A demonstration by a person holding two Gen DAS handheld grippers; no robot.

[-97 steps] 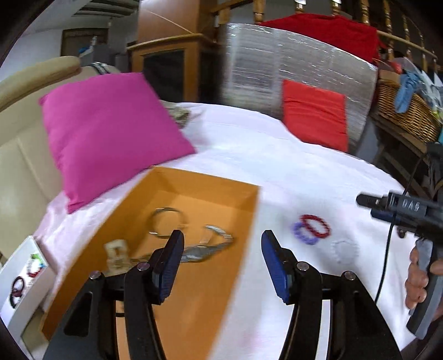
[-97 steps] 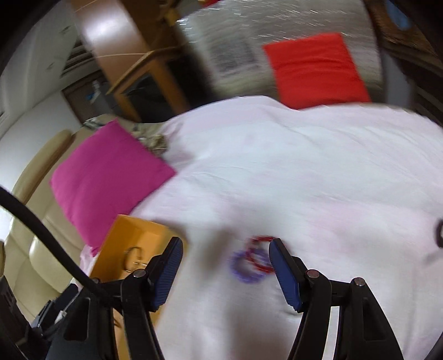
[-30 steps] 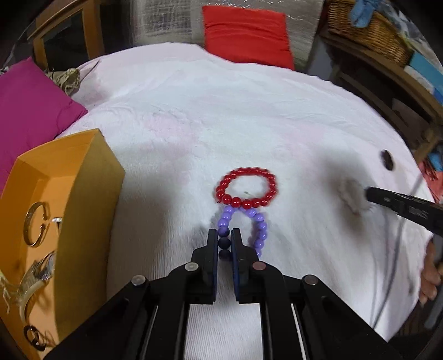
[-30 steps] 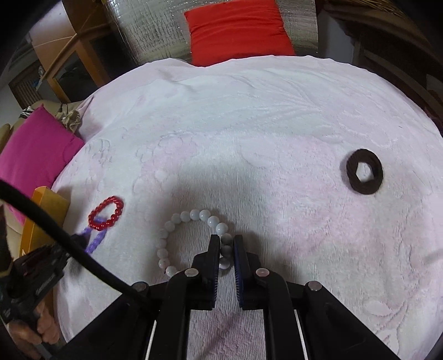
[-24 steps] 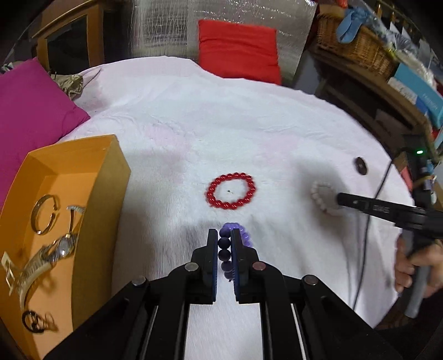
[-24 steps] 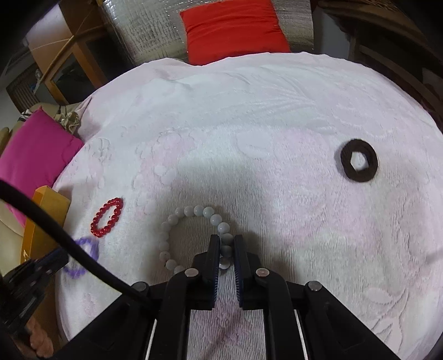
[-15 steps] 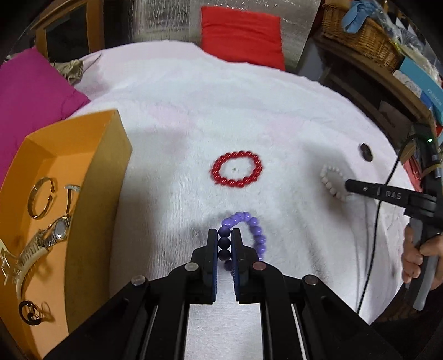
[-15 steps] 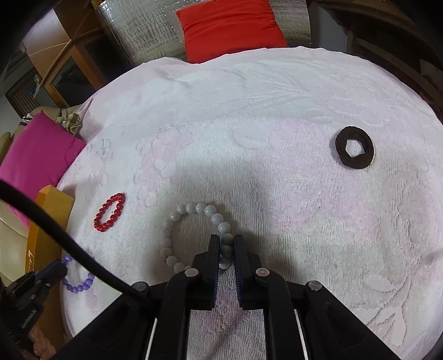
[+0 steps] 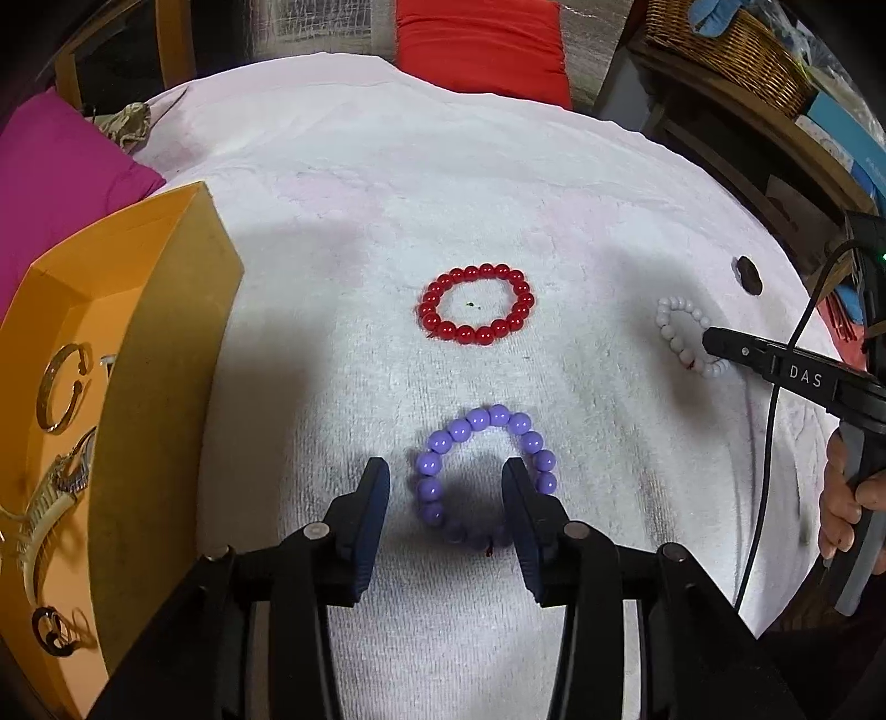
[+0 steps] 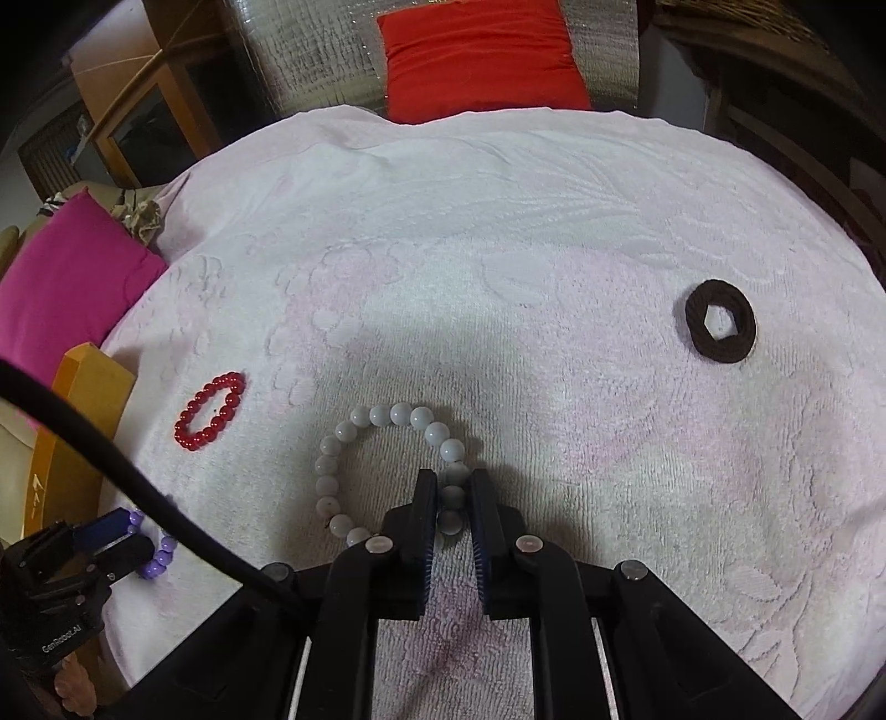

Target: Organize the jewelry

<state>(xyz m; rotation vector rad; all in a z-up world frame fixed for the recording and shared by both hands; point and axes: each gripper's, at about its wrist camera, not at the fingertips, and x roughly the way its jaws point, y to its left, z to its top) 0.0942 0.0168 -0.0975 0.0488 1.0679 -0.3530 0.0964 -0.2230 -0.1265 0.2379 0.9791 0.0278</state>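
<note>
Left gripper (image 9: 446, 484): I see its jaws opening; the purple bracelet (image 9: 482, 476) lies flat between the pads, untouched, low centre of the left view.
Right gripper (image 10: 454, 498): I see its jaws just starting to part, pads still pinching the white bracelet (image 10: 387, 465) on its right side, low centre of the right view.
Red bracelet (image 9: 477, 303): flat on the towel (image 9: 498, 183), centre of the left view, above the purple one and apart from it.
Black ring (image 10: 720, 321): right of the right view, well apart from the beads.
Box (image 9: 160, 387): orange, left edge of the left view; gold and silver pieces lie inside.
Cushions: pink (image 9: 61, 183) upper left, red (image 9: 487, 44) top centre.
</note>
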